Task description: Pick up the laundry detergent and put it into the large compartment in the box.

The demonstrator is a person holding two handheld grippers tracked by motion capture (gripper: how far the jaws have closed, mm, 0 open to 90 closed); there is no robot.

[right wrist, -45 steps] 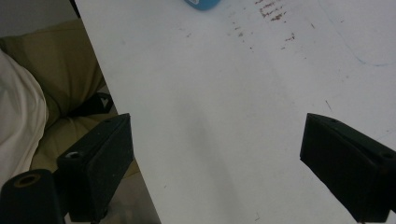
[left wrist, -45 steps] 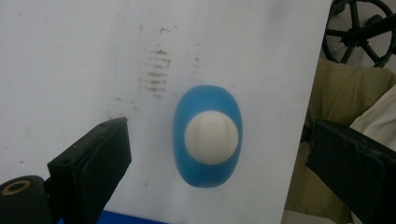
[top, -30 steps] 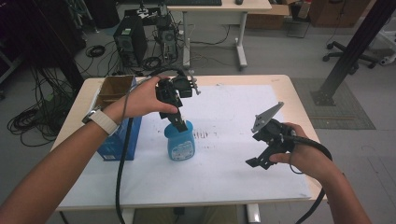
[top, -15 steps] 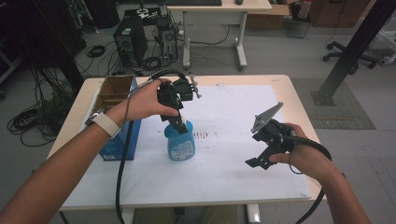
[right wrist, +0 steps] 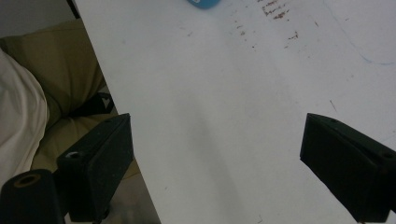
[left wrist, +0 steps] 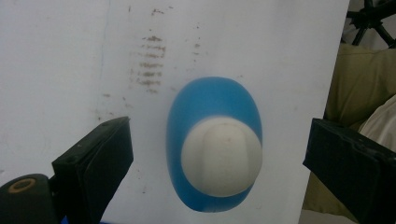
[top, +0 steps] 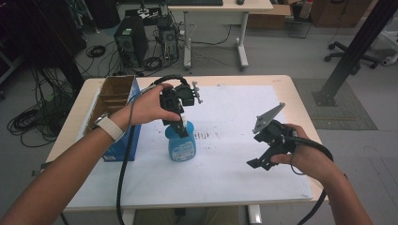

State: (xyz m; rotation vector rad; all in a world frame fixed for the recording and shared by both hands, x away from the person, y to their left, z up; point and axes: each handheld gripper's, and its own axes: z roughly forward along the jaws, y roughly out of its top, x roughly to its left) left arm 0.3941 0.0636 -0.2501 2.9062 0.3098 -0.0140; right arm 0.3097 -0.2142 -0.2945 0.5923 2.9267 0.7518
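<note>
A blue bottle (top: 182, 147) with a white rounded cap stands upright on the white sheet near the table's middle. My left gripper (top: 180, 127) hangs directly over it, pointing down. In the left gripper view I look straight down on the bottle's cap (left wrist: 222, 161), and the open left gripper (left wrist: 219, 137) has one jaw far out on each side, neither touching it. My right gripper (top: 259, 149) is held above the sheet's right part, open with nothing in it. In the right gripper view the right gripper (right wrist: 219, 140) frames bare sheet, with the bottle's (right wrist: 203, 3) edge at the top.
A blue-sided cardboard box (top: 115, 101) stands at the table's left edge, close to my left forearm. Brown smudges (top: 202, 136) mark the white sheet (top: 225, 168) beside the bottle. The table's near edge (right wrist: 116, 93) lies under my right gripper. Computer towers (top: 129, 42) and another desk stand behind.
My left hand has shifted slightly over the bottle, still open. The bottle and my right gripper have stayed where they were.
</note>
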